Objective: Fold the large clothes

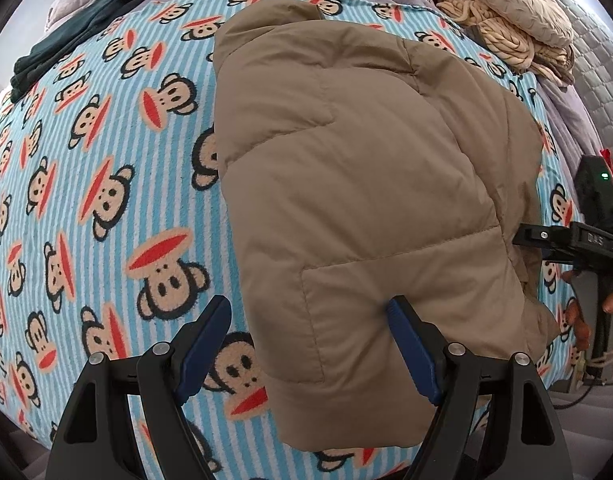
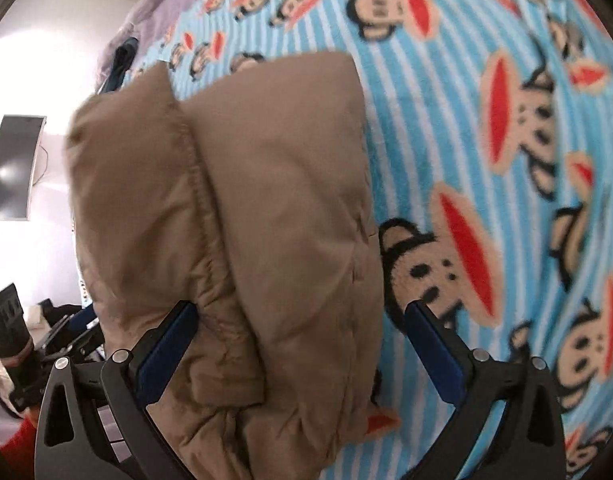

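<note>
1. A tan padded jacket (image 1: 358, 200) lies folded into a thick bundle on a blue-and-white striped blanket (image 1: 106, 160) printed with cartoon monkey faces, spread over a bed.
2. The left claw (image 1: 310, 344) hangs over the near end of the jacket with its jaws apart. Its right blue pad (image 1: 410, 344) rests against the jacket's near edge; its left pad is over bare blanket, so nothing is gripped.
3. The right claw (image 2: 302, 344) is spread wide over the other side of the bundle. The jacket's edge lies between its jaws, the left pad (image 2: 166, 356) just beside the fabric and the right pad over the blanket, clear of the cloth: released.
4. In the left view the right claw comes in from the right edge, touching the jacket's side, with fingers (image 1: 578, 320) of a person's hand around its handle.
5. A dark green garment (image 1: 86, 28) lies at the blanket's far left corner.
6. A beige pile of cloth (image 1: 514, 36) sits at the far right, well apart from the jacket.
</note>
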Available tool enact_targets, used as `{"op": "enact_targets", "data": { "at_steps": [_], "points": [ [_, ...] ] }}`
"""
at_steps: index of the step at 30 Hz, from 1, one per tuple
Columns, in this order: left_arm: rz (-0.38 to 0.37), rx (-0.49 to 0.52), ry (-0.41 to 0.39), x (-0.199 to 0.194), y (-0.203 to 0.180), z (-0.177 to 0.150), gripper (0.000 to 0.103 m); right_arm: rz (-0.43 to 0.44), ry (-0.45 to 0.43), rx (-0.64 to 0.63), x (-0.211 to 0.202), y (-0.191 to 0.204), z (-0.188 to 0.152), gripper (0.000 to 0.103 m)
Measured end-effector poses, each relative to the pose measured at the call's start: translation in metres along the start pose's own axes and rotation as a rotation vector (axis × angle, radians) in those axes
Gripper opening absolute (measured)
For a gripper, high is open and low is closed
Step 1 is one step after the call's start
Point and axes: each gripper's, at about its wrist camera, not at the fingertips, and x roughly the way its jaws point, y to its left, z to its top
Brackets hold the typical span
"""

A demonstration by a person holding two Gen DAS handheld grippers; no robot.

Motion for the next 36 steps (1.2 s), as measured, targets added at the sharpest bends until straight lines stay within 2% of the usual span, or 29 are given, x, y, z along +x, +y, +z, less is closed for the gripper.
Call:
{"op": "enact_targets", "data": {
  "at_steps": [3,4,6,10,12,16,18,21,23,27,32,36],
  "points": [
    [-0.021,-0.016,0.010,-0.003,0.006,0.005,0.082,0.043,0.023,0.030,0.007,-0.005,0.003,0.103],
    [-0.028,-0.024,0.005,-0.005,0.009,0.006,0.086,0.054,0.024,0.036,0.008,-0.007,0.002,0.103],
    [-0.038,-0.042,-0.023,-0.011,0.017,0.010,0.103,0.056,0.008,0.032,0.006,-0.007,0.001,0.103],
    [-0.143,-0.089,-0.069,-0.019,0.038,0.022,0.103,0.094,-0.011,0.005,-0.004,-0.011,-0.003,0.103],
    [-0.221,-0.118,-0.052,-0.013,0.052,0.031,0.103,0.124,-0.018,-0.009,-0.010,-0.011,-0.003,0.103],
    [-0.428,-0.219,0.018,0.023,0.083,0.044,0.103,0.152,-0.011,-0.014,-0.012,-0.013,0.005,0.103],
    [-0.486,-0.251,0.040,0.040,0.091,0.047,0.103,0.156,0.001,-0.019,-0.012,-0.013,0.010,0.103],
    [-0.573,-0.241,0.045,0.056,0.091,0.055,0.103,0.156,0.025,-0.041,-0.008,-0.011,0.016,0.103],
    [-0.600,-0.224,0.044,0.061,0.087,0.059,0.103,0.167,0.047,-0.060,-0.003,-0.009,0.019,0.103],
    [-0.589,-0.209,0.048,0.071,0.083,0.060,0.103,0.212,0.090,-0.060,0.009,-0.008,0.025,0.103],
    [-0.602,-0.226,0.082,0.085,0.081,0.062,0.103,0.295,0.125,-0.032,0.027,-0.012,0.033,0.103],
    [-0.649,-0.246,0.130,0.101,0.074,0.063,0.103,0.313,0.135,-0.013,0.037,-0.015,0.035,0.103]
  ]
}}
